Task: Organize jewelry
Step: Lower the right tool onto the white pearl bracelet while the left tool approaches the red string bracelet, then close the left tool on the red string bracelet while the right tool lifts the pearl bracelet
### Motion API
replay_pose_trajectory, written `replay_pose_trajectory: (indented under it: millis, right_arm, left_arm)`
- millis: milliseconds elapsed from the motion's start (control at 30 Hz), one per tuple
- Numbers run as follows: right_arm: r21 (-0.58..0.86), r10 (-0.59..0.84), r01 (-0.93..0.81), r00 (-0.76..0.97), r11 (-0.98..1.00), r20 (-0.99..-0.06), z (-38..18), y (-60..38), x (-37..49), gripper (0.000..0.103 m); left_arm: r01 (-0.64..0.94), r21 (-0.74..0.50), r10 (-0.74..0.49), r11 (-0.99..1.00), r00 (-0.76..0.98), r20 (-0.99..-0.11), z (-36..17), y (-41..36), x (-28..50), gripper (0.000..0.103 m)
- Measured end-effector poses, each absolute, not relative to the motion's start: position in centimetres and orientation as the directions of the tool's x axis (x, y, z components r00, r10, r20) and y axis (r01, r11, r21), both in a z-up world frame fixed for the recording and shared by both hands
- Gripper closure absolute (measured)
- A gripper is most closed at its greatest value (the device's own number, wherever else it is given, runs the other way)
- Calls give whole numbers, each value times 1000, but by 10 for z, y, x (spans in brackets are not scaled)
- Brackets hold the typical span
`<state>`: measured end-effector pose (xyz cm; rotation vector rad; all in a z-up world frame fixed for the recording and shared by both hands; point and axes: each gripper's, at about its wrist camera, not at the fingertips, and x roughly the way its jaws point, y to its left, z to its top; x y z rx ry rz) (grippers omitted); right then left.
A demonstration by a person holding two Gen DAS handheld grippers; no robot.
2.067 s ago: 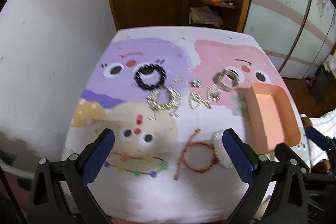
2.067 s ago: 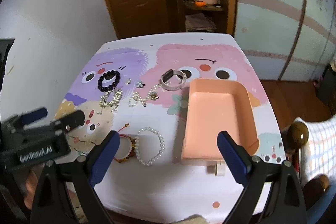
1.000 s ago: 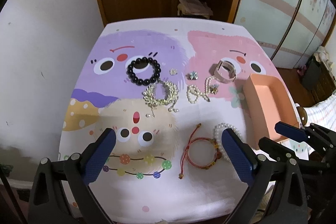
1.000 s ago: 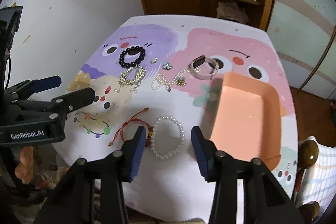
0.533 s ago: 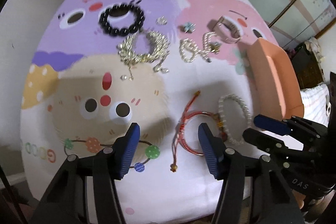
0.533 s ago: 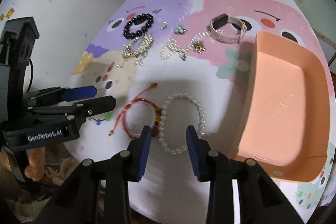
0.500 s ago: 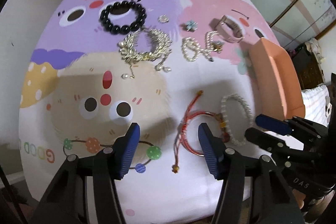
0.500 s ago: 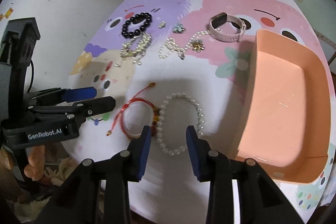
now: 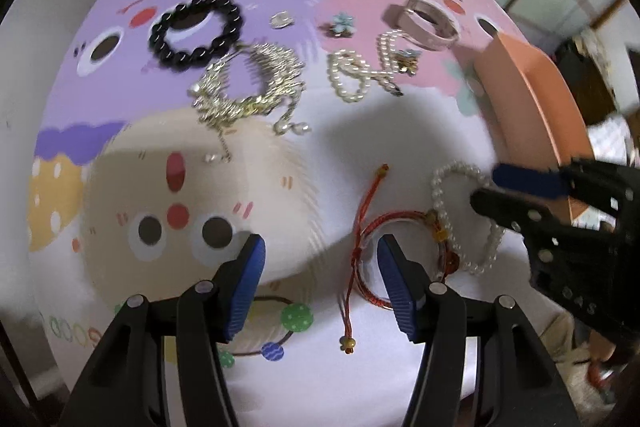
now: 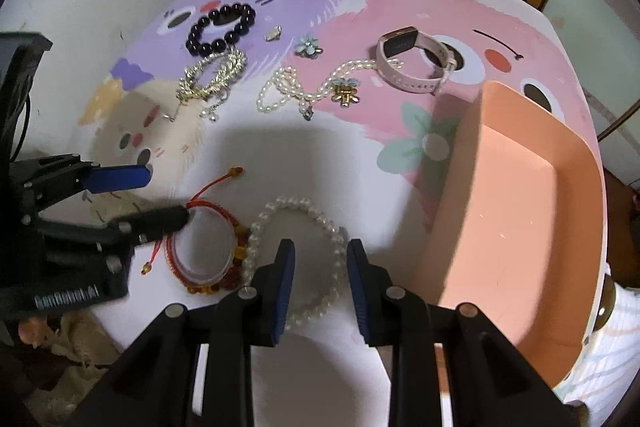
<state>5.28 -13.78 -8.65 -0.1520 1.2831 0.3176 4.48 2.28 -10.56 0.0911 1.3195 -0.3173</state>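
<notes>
My left gripper [image 9: 320, 251] is open and low over the table, its right finger at the red cord bracelet [image 9: 374, 227]. My right gripper [image 10: 320, 255] is partly open and straddles the near right side of the white pearl bracelet [image 10: 298, 211]. The red cord bracelet [image 10: 204, 215] lies left of the pearls. The peach tray [image 10: 516, 211] stands empty at the right. Farther off lie a black bead bracelet [image 10: 222, 27], a silver chain bracelet [image 10: 214, 73], a pearl necklace with flower charm [image 10: 312, 89] and a pink watch [image 10: 412, 67].
A small silver ring [image 10: 273, 34] and a blue flower brooch [image 10: 308, 47] lie between the black beads and the watch. The cartoon tablecloth [image 10: 360, 155] covers the table. The table edge is close below both grippers. A wooden door and shelf stand behind.
Both grippers have dropped toward the table and narrowed. The left one closed in on the red bracelet, the right one on the pearl bracelet.
</notes>
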Motion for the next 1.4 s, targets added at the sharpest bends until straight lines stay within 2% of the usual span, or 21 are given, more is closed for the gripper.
replay_pose_trajectory:
  millis: [133, 333, 433, 533, 667, 733, 933, 1000, 1067, 1200, 1267, 1400]
  right_arm:
    - [15, 93, -343, 214, 939, -972, -95, -129, 64, 78]
    - [21, 86, -386, 151, 922, -985, -96, -123, 79, 79]
    - [-5, 59, -406, 145, 914, -988, -98, -122, 84, 92]
    - [27, 82, -392, 124, 920, -989, -97, -126, 91, 94]
    - [70, 123, -358, 126, 931, -984, -98, -135, 94, 96]
    - [91, 147, -339, 142, 936, -979, -95, -139, 92, 96]
    - [122, 198, -301, 240, 946, -950, -64, -156, 89, 96]
    - [138, 219, -286, 278, 948, -935, -48, -164, 86, 96]
    - [147, 233, -275, 310, 950, -922, -37, -168, 83, 96]
    - [167, 256, -254, 372, 953, -892, -13, -173, 74, 96]
    - [176, 263, -243, 392, 954, -882, -1, -177, 72, 96]
    - [176, 255, -214, 438, 961, -862, 15, -194, 67, 96]
  left_arm:
    - [332, -68, -143, 941, 209, -967, -108, 17, 45, 47]
    - [402, -31, -115, 915, 186, -976, -109, 12, 47, 47]
    - [429, -26, -109, 903, 170, -979, -108, 12, 49, 46]
    - [446, -21, -99, 895, 153, -983, -107, 10, 52, 46]
    - [456, -34, -104, 889, 131, -986, -108, -3, 55, 36]
    - [463, -33, -102, 886, 126, -987, -111, -11, 58, 34]
    - [474, -14, -86, 880, 132, -988, -112, -19, 61, 35]
    - [474, -14, -90, 880, 137, -986, -110, -18, 62, 40]
    - [481, -15, -96, 877, 144, -985, -108, -20, 63, 56]
    - [498, -17, -102, 867, 145, -984, -101, -26, 58, 72]
    - [503, -19, -106, 864, 144, -984, -101, -29, 59, 96]
    - [481, -31, -108, 876, 133, -985, -102, -33, 63, 98]
